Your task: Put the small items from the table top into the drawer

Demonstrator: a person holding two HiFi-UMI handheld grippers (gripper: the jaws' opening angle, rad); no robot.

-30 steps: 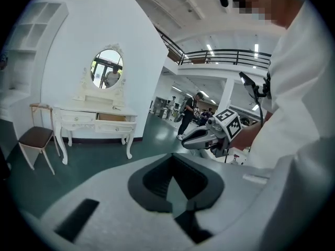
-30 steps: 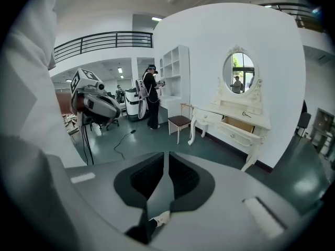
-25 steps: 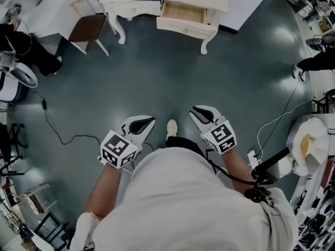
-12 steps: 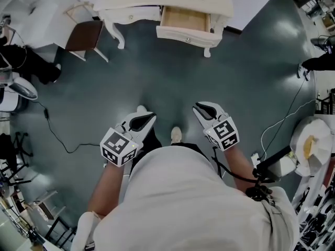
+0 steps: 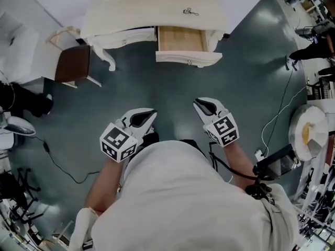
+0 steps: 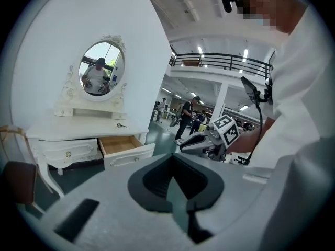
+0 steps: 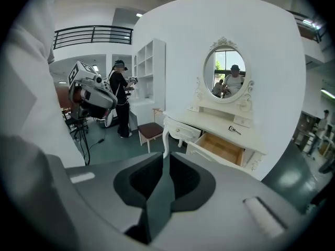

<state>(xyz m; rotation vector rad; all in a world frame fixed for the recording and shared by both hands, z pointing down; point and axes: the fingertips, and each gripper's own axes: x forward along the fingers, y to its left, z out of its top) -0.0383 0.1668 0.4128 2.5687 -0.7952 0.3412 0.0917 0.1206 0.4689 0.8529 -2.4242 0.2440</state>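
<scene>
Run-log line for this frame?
left gripper jaws shut, empty | right gripper jaws shut, empty | drawer open | small item on table top

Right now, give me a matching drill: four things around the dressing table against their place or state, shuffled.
Things:
1 drawer
2 small metal tool
3 stool
4 oval mirror

Place or state:
A brown seat, standing left of the dressing table
B pulled open
C upright at the back of the table top
D lying on the table top

Pairs: 1-B; 2-D; 3-A; 4-C
</scene>
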